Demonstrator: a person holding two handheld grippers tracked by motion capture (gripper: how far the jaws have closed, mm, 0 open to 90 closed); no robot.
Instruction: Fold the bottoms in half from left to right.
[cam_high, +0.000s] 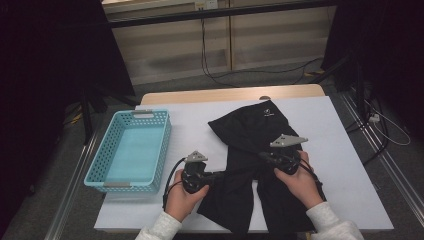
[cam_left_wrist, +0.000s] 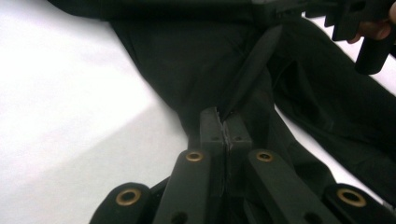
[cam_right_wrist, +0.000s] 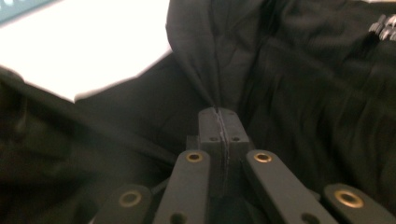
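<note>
Garment: black trousers (cam_high: 260, 150) spread on the white table (cam_high: 345, 150), right of the basket (cam_high: 131, 150).
Left gripper (cam_left_wrist: 223, 122): clamped on a fabric fold.
Right gripper (cam_right_wrist: 219, 119): pinching cloth likewise.

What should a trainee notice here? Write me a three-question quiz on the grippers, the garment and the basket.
1. True or false: the left gripper is shut on the black garment.
2. What does the right gripper pinch: A the basket rim, B a fold of the garment, C a cable?
3. On which side of the garment does the turquoise basket stand in the high view?

Key: 1 true; 2 B; 3 its left, apart from it, on the white table cover.
</note>
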